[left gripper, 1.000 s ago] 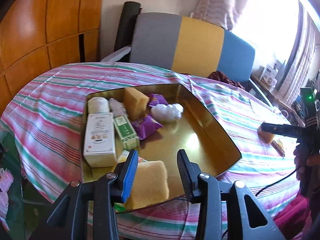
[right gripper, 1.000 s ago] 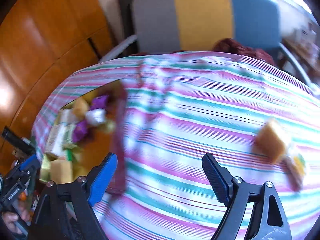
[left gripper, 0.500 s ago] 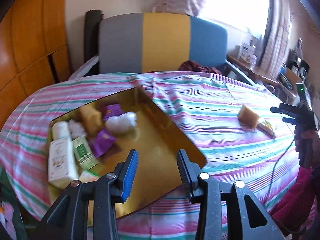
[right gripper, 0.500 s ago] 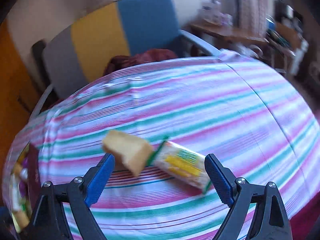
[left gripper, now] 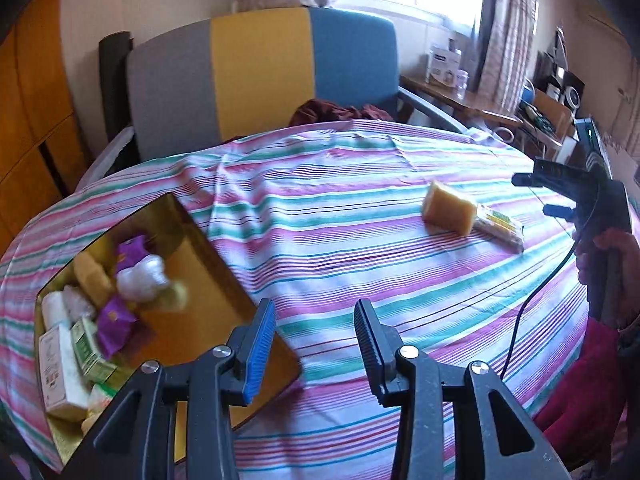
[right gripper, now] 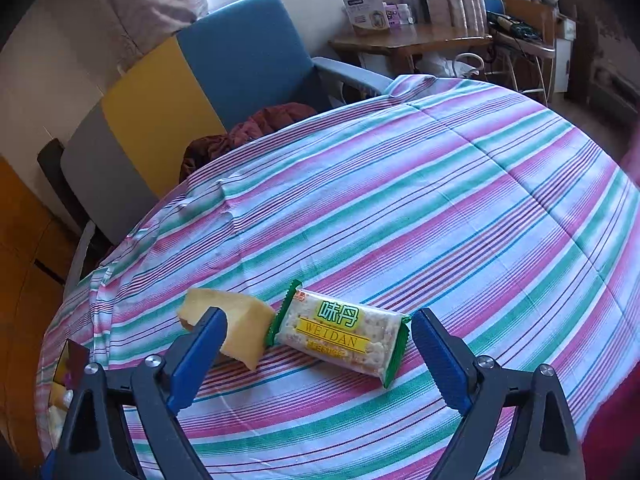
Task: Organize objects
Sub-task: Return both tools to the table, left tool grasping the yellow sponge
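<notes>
On the striped tablecloth a yellow sponge (right gripper: pixel 244 320) (left gripper: pixel 450 210) lies next to a green-edged cracker packet (right gripper: pixel 340 334) (left gripper: pixel 500 226), the two touching. My right gripper (right gripper: pixel 319 314) (left gripper: pixel 532 196) hovers just short of them. Its jaws are opening wide, the packet lies in the gap and the pads press on nothing. My left gripper (left gripper: pixel 314 344) is over the table by the right corner of the gold tray (left gripper: pixel 224 280), jaws a little apart and empty. The tray holds boxes, purple packets, a white wad and a sponge.
A round table with a pink, green and white striped cloth (left gripper: pixel 340 240). Behind it stands a grey, yellow and blue chair (left gripper: pixel 260 76) with dark red cloth on the seat. A person's hand (left gripper: pixel 608 256) holds the right gripper, whose cable trails over the table's right edge.
The left gripper has swung right, away from over the tray to the striped cloth. The right gripper has swung from the tray side to the sponge and packet, and its jaws have widened.
</notes>
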